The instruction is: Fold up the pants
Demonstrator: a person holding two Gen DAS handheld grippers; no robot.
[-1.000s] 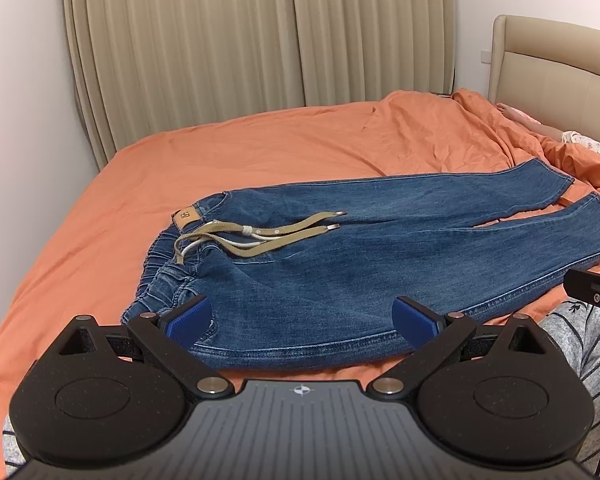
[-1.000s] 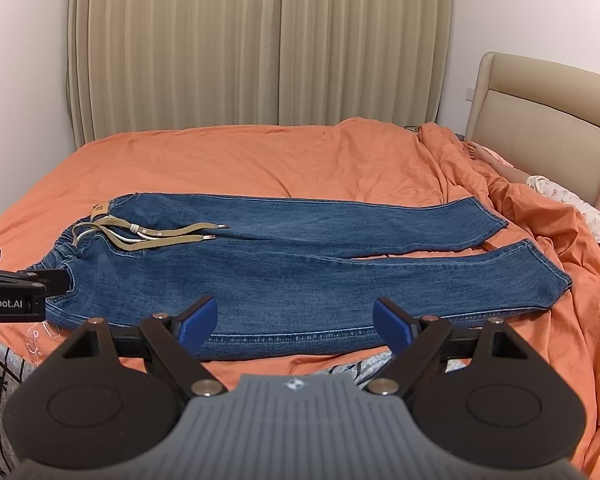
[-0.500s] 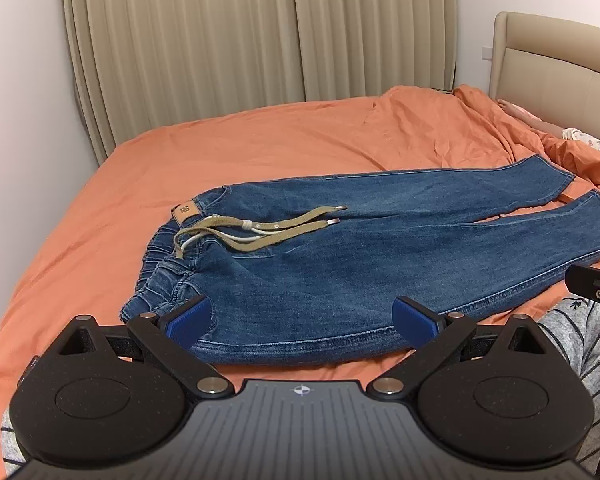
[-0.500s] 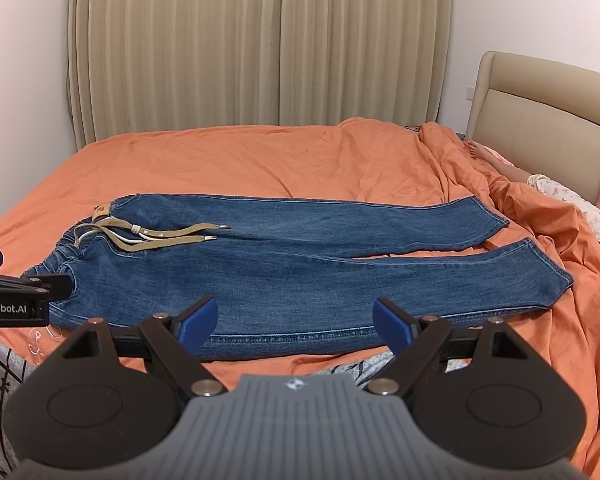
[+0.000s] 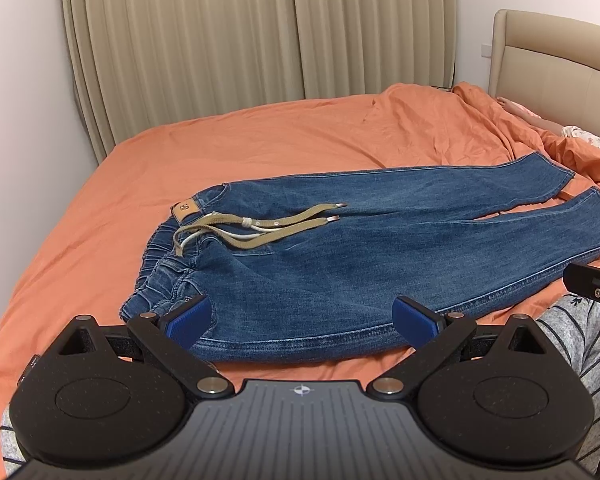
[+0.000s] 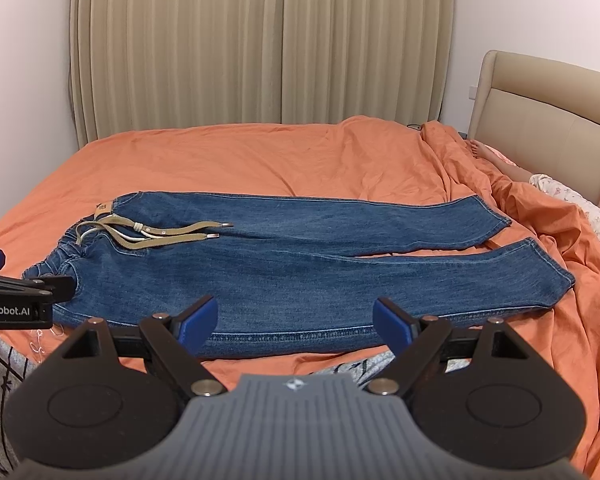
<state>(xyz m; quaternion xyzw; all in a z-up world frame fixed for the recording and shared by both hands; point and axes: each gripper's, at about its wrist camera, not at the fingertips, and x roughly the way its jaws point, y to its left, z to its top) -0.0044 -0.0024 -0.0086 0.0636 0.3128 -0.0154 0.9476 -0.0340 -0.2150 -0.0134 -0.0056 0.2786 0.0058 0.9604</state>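
Observation:
Blue jeans point(image 5: 340, 264) lie flat on the orange bed, waistband at the left, both legs stretched to the right, a tan drawstring point(image 5: 268, 228) on top. They also show in the right wrist view point(image 6: 300, 276). My left gripper point(image 5: 302, 318) is open and empty, just above the jeans' near edge by the waist. My right gripper point(image 6: 296, 320) is open and empty, above the near edge of the front leg.
The orange bedsheet point(image 6: 260, 160) covers the bed. A beige headboard point(image 6: 540, 112) stands at the right, with a person's foot point(image 6: 484, 152) and patterned clothing beside it. Curtains point(image 6: 260, 40) hang behind. Grey patterned fabric point(image 5: 572, 344) lies at the near edge.
Both grippers have shifted very slightly; the view of the jeans has barely changed. Both stay open.

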